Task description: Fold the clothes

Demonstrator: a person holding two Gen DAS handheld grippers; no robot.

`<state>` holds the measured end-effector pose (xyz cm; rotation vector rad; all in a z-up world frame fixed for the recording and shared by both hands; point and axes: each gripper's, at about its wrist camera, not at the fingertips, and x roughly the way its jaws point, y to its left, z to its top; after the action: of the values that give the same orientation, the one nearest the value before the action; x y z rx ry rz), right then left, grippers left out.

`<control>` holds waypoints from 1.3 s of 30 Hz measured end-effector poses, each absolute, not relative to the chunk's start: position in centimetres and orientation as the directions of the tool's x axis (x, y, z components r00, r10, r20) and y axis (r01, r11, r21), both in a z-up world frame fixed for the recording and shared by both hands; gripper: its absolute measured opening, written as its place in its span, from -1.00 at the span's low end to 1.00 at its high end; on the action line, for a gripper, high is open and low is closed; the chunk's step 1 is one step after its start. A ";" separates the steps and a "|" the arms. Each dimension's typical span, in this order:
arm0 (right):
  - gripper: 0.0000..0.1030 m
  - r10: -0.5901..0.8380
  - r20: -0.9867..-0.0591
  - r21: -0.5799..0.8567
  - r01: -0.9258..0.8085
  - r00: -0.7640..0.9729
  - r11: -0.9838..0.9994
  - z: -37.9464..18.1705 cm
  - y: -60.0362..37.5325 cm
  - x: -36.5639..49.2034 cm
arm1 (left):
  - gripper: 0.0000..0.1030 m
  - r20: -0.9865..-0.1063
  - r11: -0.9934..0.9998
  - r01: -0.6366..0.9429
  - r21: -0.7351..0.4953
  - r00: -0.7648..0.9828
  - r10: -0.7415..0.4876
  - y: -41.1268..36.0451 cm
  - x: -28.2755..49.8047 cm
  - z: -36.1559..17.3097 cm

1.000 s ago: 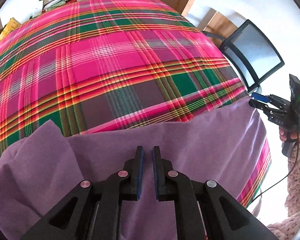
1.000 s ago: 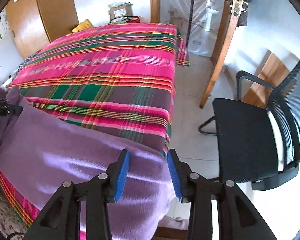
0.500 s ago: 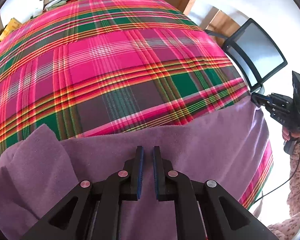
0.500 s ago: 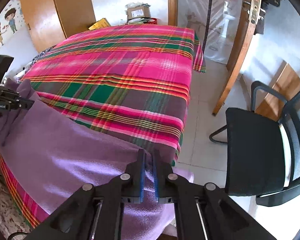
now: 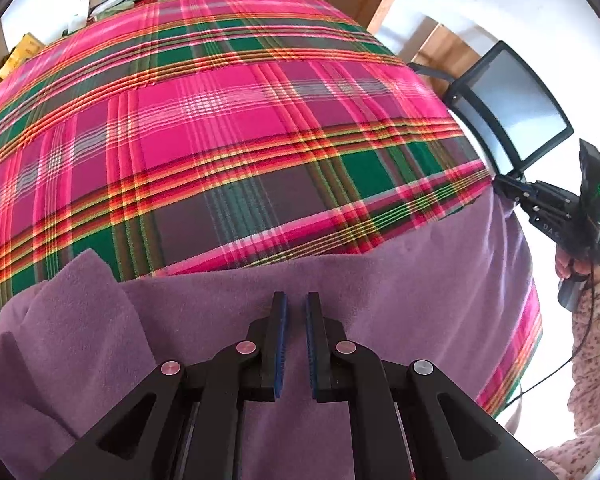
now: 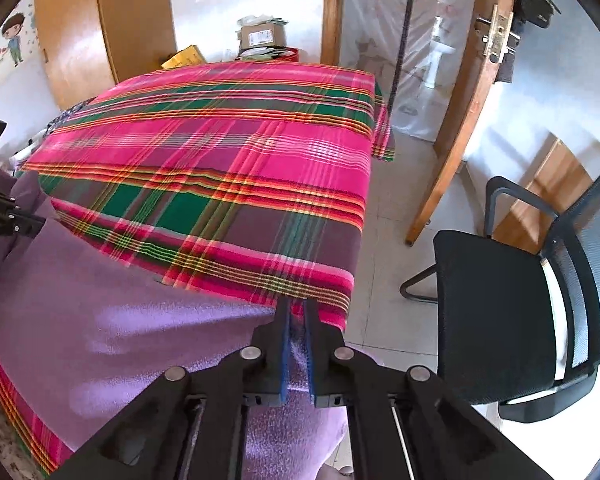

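Right wrist | right gripper (image 6: 296, 312) pinching purple cloth (image 6: 120, 340) corner | left gripper (image 5: 294, 304) pinching its edge

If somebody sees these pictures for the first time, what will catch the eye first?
The bright pink and green plaid cloth covering the whole table strikes first. Along its near edge lies a purple garment, with each gripper at one end of it. A black chair stands on the floor to the right of the table.
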<state>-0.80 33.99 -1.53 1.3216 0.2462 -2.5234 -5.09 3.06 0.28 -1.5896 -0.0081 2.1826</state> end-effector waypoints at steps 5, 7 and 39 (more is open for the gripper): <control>-0.73 -0.141 -0.797 -0.039 0.282 -0.588 -0.959 0.0 33.0 0.7 | -0.82 -0.857 -0.888 -0.346 -0.304 -0.307 0.413 1.1 -3.8 3.0; -0.61 -0.148 -0.774 -0.048 0.290 -0.615 -0.956 1.0 31.9 1.5 | -0.82 -0.836 -0.890 -0.325 -0.320 -0.346 0.427 -0.5 -3.2 4.2; -0.22 -0.662 -0.596 -0.003 0.825 -0.455 -0.565 5.5 -3.0 13.0 | -0.82 -0.693 -0.850 0.029 -0.527 -0.594 0.409 -20.6 6.4 4.1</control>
<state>13.04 -3.02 5.50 0.6866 0.3663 -2.0846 6.42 -20.59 4.12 -1.2837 -0.7369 2.5165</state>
